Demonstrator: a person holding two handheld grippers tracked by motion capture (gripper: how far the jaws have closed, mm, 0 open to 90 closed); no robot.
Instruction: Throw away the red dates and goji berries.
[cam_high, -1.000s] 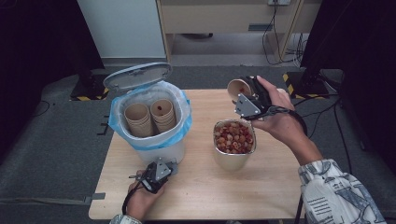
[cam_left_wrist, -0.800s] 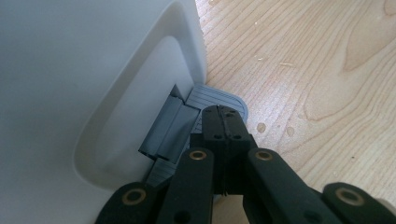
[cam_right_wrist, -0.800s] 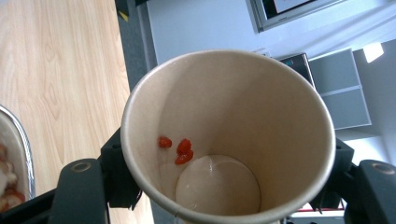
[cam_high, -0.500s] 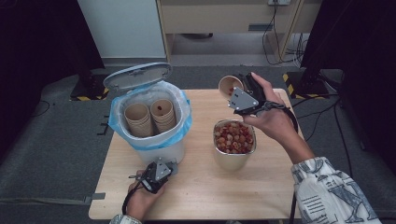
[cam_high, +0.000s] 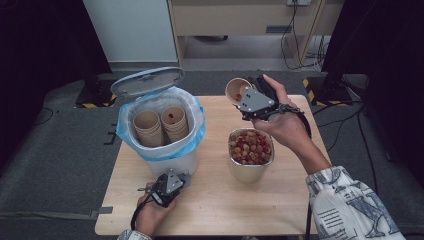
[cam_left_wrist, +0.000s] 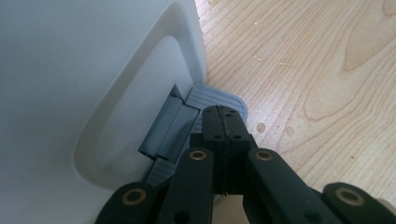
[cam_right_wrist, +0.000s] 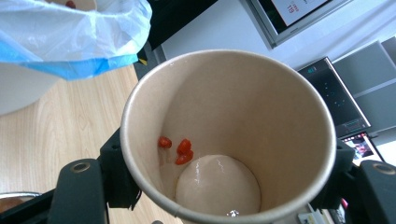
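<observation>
Overhead, high view:
Table: a pale wooden table (cam_high: 215, 210) carries everything, with dark floor around it.
Bin: a white pedal bin (cam_high: 162, 135) lined with a blue bag stands at the table's left half, its grey lid (cam_high: 147, 81) tipped up and back.
Bin contents: two stacks of brown paper cups (cam_high: 160, 125) stand side by side inside the liner; a red bit lies in the right stack's top cup.
Metal pot: a steel pot (cam_high: 250, 152) full of reddish and tan pieces stands right of the bin, apart from it.
Right gripper: the right gripper (cam_high: 245, 97) is held above the table's far edge, beyond the pot, clenched on a paper cup (cam_high: 236, 90) whose mouth tilts toward the bin.
Left gripper: the left gripper (cam_high: 172, 181) rests low at the near foot of the bin.

Left gripper view:
Jaws: pressed fully together with nothing between them.
Pedal: the tips sit on the grey ribbed foot pedal (cam_left_wrist: 212, 98) at the bin's white wall (cam_left_wrist: 93, 84).
Surface: wood grain with a few small drops beside the pedal.

Right gripper view:
Grip: the two black jaws clamp the cup's (cam_right_wrist: 229, 135) wall from either side.
Inside the cup: three small red pieces (cam_right_wrist: 180, 149) cling to the inner wall just above the pale bottom.
Background: the blue liner (cam_right_wrist: 79, 37) of the bin shows at upper left, beyond the cup.
</observation>
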